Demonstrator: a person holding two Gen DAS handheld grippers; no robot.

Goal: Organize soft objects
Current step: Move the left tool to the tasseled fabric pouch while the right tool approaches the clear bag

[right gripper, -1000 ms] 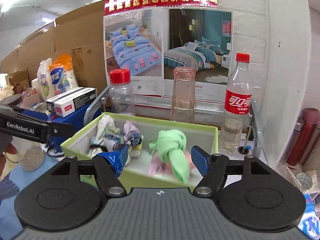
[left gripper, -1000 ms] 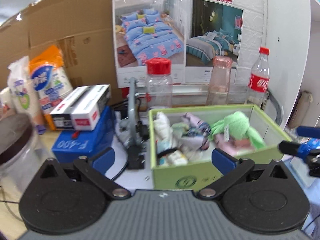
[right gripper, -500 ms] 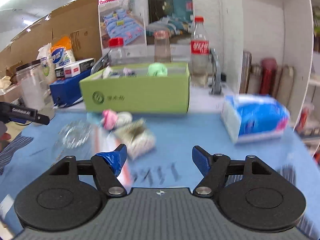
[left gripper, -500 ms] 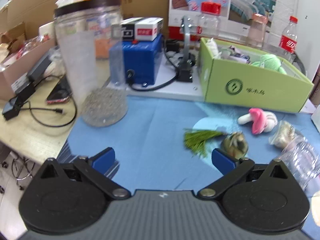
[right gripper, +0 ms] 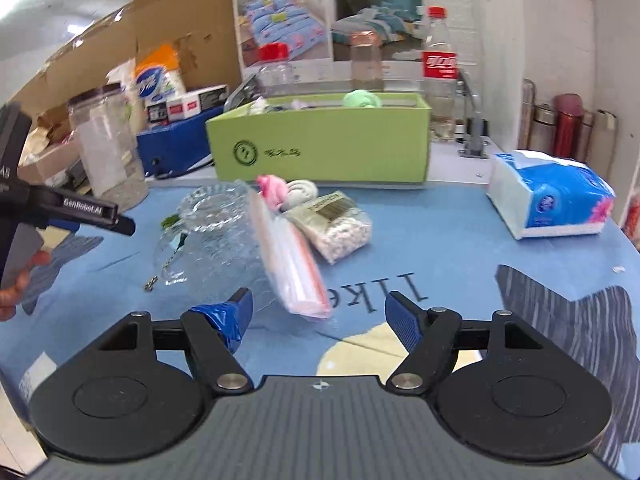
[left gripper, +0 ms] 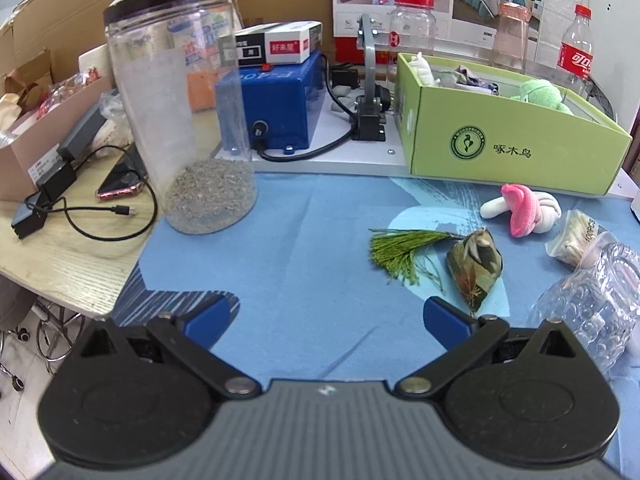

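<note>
A green box (left gripper: 516, 152) (right gripper: 324, 148) at the back of the blue cloth holds soft items, among them a green plush (left gripper: 540, 94) (right gripper: 362, 100). In front of it lie a pink and white soft toy (left gripper: 522, 210) (right gripper: 286, 190), a leaf-print sachet (left gripper: 474, 266) with a green tassel (left gripper: 394, 250), and a bag of cotton swabs (left gripper: 574, 236) (right gripper: 334, 222). My left gripper (left gripper: 326, 318) stands open low over the cloth, the sachet just ahead of its right finger. My right gripper (right gripper: 318, 314) is open too, with a zip bag (right gripper: 290, 258) lying just ahead of its jaws.
A cut-glass dish (right gripper: 212, 236) (left gripper: 592, 304) lies on the cloth. A tall clear jar (left gripper: 180, 120) with grit stands at left, beside a blue machine (left gripper: 276, 108). Bottles (left gripper: 576, 52) line the back wall. A tissue pack (right gripper: 550, 194) sits at right; cables and a phone (left gripper: 120, 184) lie at left.
Both grippers have pulled back from over the green box and dropped low over the blue cloth. The loose items in front of the box are now in view.
</note>
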